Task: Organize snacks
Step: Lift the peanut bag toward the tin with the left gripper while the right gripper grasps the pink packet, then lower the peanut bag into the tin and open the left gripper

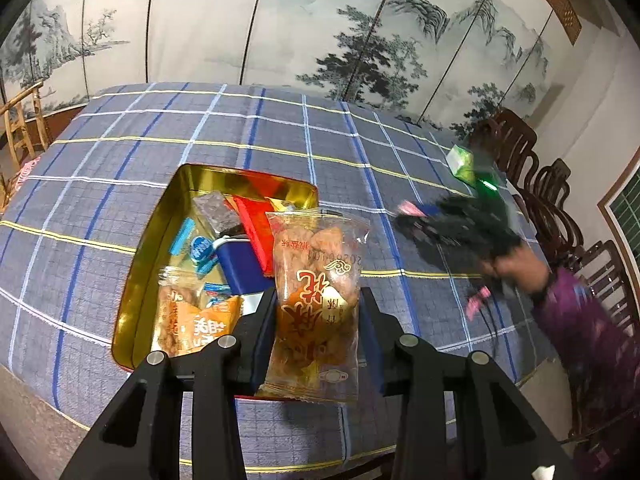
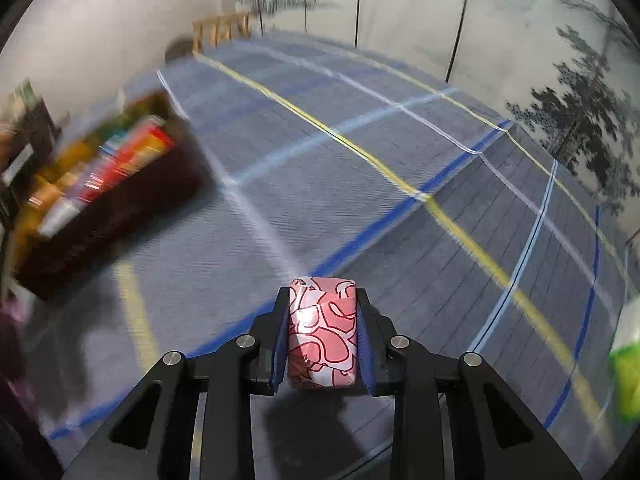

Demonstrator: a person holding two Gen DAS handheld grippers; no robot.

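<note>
My left gripper (image 1: 318,300) is shut on an orange-and-clear snack bag (image 1: 316,292) and holds it above the near right corner of a gold tin (image 1: 180,188). The tin holds several snacks, among them a blue box (image 1: 236,268) and a red packet (image 1: 256,224). My right gripper (image 2: 322,332) is shut on a pink-and-white patterned snack (image 2: 322,332) above the checked tablecloth (image 2: 360,184). The same gripper shows blurred in the left wrist view (image 1: 452,220). The tin appears blurred at the left of the right wrist view (image 2: 100,184).
A green packet (image 1: 464,162) lies on the cloth at the far right, also at the right edge of the right wrist view (image 2: 626,368). Dark wooden chairs (image 1: 556,192) line the table's right side. A painted folding screen (image 1: 280,20) stands behind the table.
</note>
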